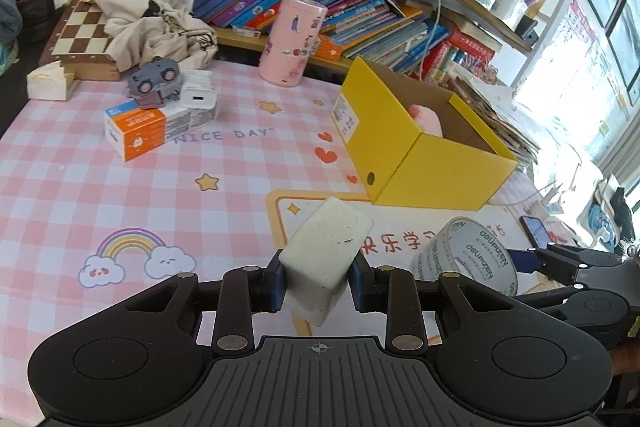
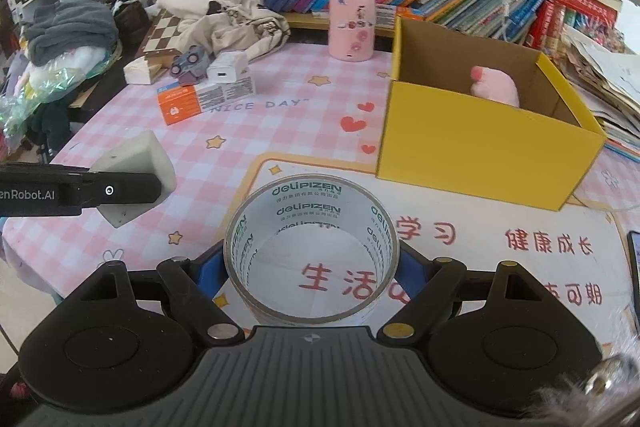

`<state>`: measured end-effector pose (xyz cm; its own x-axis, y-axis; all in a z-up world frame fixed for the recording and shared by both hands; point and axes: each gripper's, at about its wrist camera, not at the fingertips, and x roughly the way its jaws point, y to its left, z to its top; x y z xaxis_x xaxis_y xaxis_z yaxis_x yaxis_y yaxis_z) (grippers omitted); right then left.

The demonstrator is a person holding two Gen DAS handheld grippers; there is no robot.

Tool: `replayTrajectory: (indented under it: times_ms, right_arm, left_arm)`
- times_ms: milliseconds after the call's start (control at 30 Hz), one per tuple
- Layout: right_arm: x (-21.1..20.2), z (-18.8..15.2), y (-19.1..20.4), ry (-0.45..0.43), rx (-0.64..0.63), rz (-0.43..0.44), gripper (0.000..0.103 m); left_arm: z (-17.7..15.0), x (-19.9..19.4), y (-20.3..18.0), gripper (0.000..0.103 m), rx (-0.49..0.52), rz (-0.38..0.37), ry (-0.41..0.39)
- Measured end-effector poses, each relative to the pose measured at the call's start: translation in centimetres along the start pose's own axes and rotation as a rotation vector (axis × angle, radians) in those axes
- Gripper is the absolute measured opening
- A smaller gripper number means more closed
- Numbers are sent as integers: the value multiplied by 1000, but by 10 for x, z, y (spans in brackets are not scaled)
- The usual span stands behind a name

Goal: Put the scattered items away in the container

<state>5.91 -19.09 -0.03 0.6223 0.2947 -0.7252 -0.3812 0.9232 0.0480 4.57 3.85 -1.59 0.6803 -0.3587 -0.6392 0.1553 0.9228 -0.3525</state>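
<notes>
My left gripper is shut on a speckled off-white block, held tilted above the pink checked tablecloth. My right gripper is shut on a clear tape roll printed with green letters, its hole facing the camera. The tape roll shows in the left wrist view too, just right of the block. The right wrist view shows the block at the far left with the left gripper around it. An open yellow cardboard box stands ahead on the right with a pink plush toy inside; the box sits beyond the block.
An orange and white carton lies at the left with a white charger and a grey toy on it. A pink cylinder tin stands at the back, before shelves of books. A chessboard and cloth bag lie far left.
</notes>
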Motion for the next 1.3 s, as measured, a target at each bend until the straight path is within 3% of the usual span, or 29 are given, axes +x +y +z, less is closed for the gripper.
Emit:
replayTrajectory:
  times_ms: [700,1300]
  right_arm:
    - [-15,-11,-33,-22,80,-46,82]
    - [-17,-8,-89,-25,136,-95,82]
  left_arm:
    - [4,15,-32,29,66,-35,27]
    - [15,50,-76,26,128,-85,62]
